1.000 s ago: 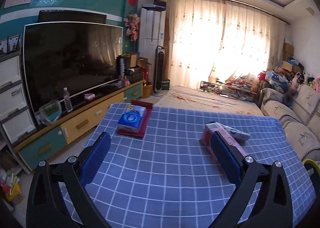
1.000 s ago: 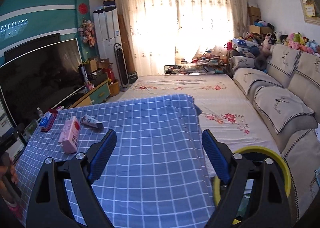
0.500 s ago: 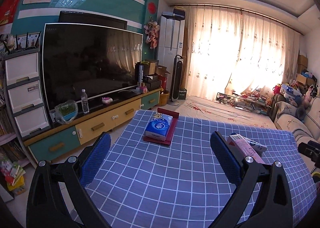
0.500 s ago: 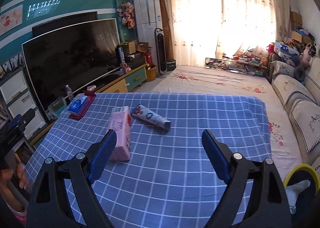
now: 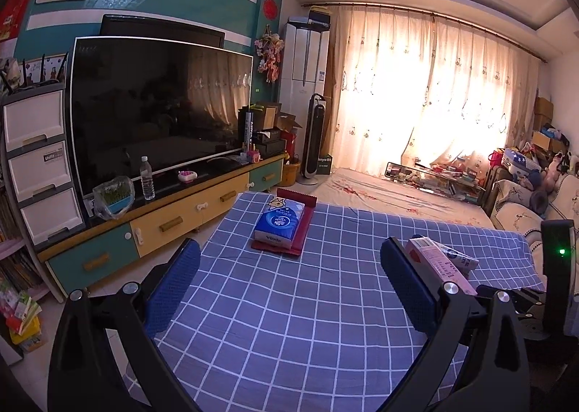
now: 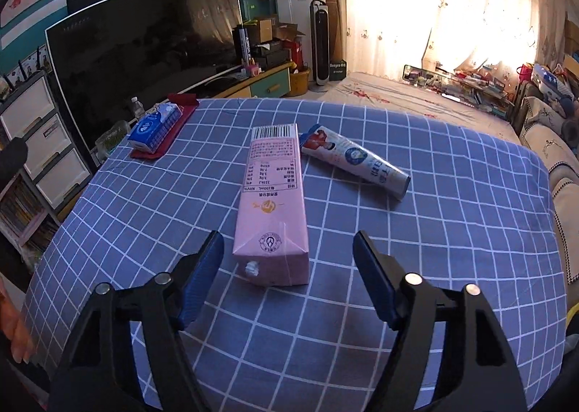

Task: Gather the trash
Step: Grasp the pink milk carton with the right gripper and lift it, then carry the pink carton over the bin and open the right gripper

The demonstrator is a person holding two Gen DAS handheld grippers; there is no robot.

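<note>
1. Pink drink carton lies flat on blue checked tablecloth, squeezed tube just beside its far end.
2. Right gripper straddles carton's near end; jaws closing, blue pads clear of it.
3. Left gripper spread wide, holding nothing.
4. Tissue pack on red tray, far corner.

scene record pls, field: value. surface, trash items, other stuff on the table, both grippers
surface: table with blue checked cloth
trash 1: pink carton, lying flat
trash 2: tube, lying beyond the carton, apart from it
other: tissue pack on a red mat, far left corner
right hand-held gripper: jaws closing, carton's near end between them, pads not touching
left hand-held gripper: open, nothing between the jaws
</note>
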